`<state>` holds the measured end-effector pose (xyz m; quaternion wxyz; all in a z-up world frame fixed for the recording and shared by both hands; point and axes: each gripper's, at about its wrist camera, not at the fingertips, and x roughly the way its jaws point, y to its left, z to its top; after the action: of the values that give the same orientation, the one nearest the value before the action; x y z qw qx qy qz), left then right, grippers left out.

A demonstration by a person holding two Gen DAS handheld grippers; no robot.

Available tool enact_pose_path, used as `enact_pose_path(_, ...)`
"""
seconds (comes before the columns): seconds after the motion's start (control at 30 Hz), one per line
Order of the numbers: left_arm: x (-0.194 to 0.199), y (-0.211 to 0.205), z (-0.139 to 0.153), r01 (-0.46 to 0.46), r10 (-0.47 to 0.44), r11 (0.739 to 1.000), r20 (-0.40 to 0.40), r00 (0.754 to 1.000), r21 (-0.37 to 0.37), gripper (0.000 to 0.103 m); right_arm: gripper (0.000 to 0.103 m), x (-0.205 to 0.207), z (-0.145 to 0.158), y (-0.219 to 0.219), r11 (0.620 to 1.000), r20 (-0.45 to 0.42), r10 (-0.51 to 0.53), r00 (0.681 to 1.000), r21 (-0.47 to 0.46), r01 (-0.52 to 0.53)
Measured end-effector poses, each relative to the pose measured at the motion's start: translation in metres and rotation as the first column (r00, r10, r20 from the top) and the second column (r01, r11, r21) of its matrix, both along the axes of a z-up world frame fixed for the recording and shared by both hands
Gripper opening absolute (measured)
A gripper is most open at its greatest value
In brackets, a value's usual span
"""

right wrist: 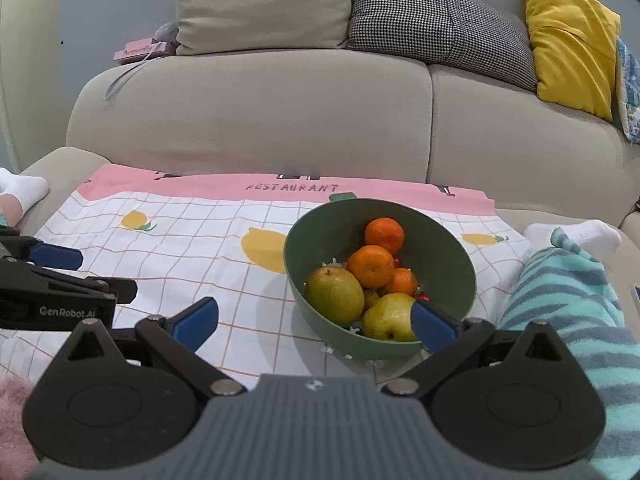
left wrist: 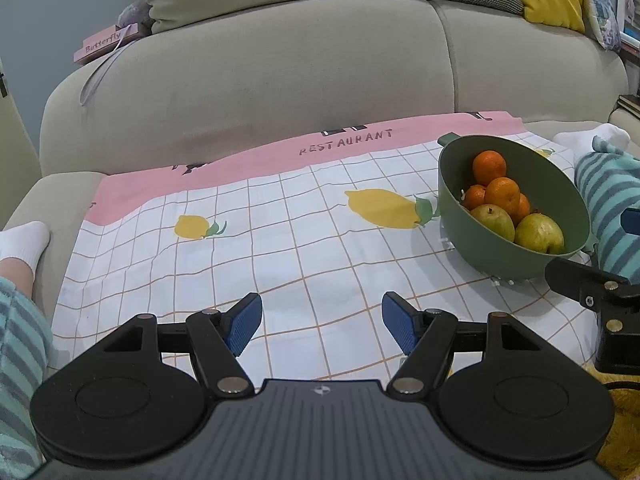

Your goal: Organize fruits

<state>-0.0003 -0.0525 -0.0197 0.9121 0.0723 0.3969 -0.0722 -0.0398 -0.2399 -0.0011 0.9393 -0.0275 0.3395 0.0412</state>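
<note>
Beige sofa (left wrist: 280, 92) fills the background of the left wrist view, with a checked cloth (left wrist: 280, 248) printed with lemons spread over its seat. Low in the frame, the left claw (left wrist: 322, 326) hangs over bare cloth, blue pads wide apart and nothing between them. At right, a green bowl (left wrist: 452, 184) sits on the cloth holding oranges (left wrist: 489, 166) above two pears (left wrist: 538, 232). Striped trouser legs and white socks show at both edges.

From the right wrist view, the same bowl (right wrist: 448, 252) sits just ahead, right of centre. Inside, three oranges (right wrist: 370, 265) pile behind two pears (right wrist: 334, 288). The right claw (right wrist: 316, 322) is released, its right pad reaching over the near rim beside the nearer pear, its left pad over cloth (right wrist: 192, 248). Whether that pad touches the pear is unclear. The left claw (right wrist: 56, 256) enters at the left edge. Grey, houndstooth and yellow cushions (right wrist: 568, 36) line the sofa (right wrist: 260, 120) back.
</note>
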Motion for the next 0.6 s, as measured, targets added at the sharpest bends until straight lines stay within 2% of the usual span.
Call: enact_pose_path(0.6, -0.0015, 0.0029, 0.0031, -0.006, 0.006, 1.000, 0.009, 1.000, -0.008, 0.081, 0.099, 0.0004, -0.0005, 0.0004, 1.000, -0.008, -0.002, 1.000, 0.010, 0.002)
